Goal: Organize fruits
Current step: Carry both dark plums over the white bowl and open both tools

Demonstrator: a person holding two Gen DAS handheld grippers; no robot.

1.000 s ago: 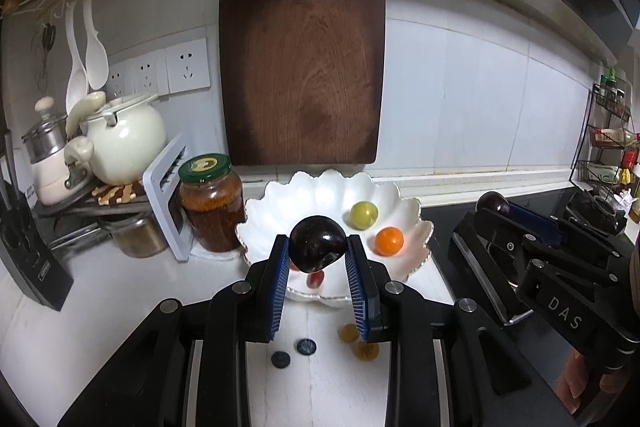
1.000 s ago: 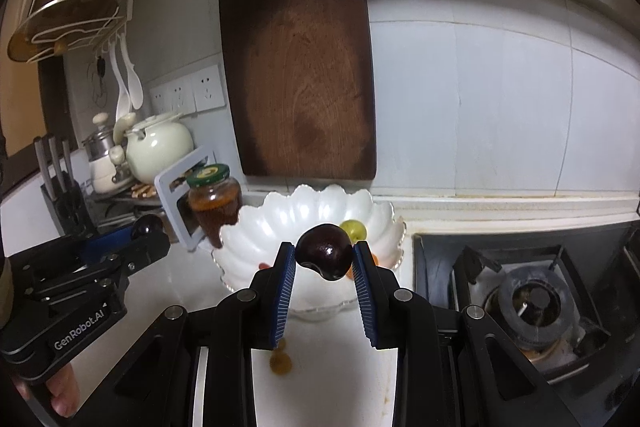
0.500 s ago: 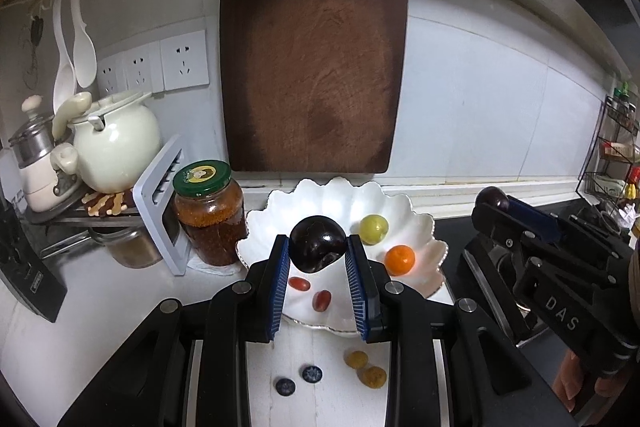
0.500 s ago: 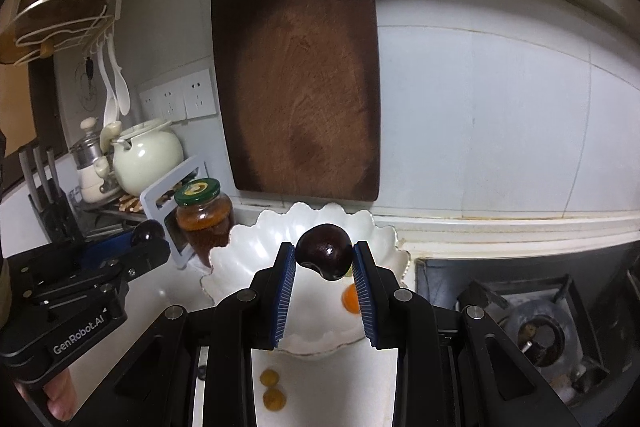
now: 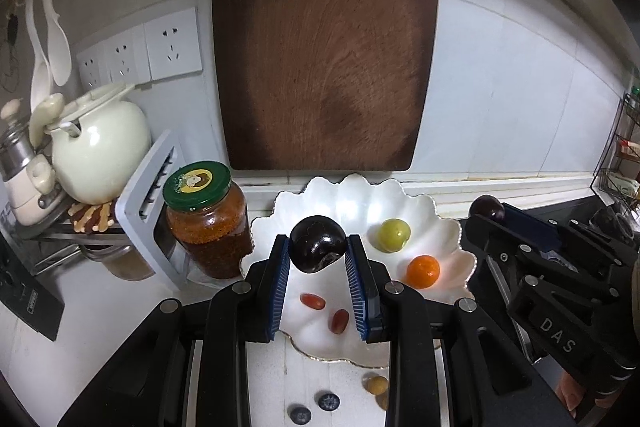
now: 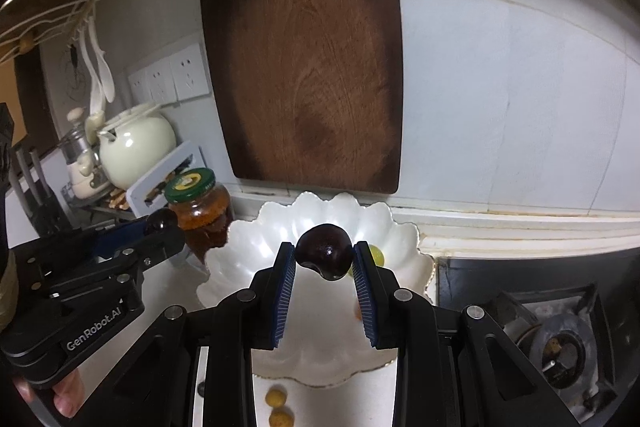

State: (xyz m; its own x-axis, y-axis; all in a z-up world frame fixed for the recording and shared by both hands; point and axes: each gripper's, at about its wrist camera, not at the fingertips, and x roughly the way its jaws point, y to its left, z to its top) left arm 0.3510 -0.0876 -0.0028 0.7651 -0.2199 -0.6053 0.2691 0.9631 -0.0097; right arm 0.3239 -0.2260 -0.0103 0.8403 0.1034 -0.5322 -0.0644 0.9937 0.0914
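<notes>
White desk (image 5: pixel 80 327) carries my scalloped white bowl (image 5: pixel 452 235); left tongs (image 5: pixel 318 269) and right tongs (image 6: pixel 324 269) each pinch one dark round plum (image 5: pixel 318 243) (image 6: pixel 325 254) above it, ready to drop.

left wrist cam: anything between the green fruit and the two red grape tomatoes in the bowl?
In the left wrist view, only the left tongs' right finger crosses there; otherwise bare white bowl.

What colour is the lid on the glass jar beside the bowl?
Green, with a yellow label in its middle: lid, clearest in the left wrist view.
</notes>
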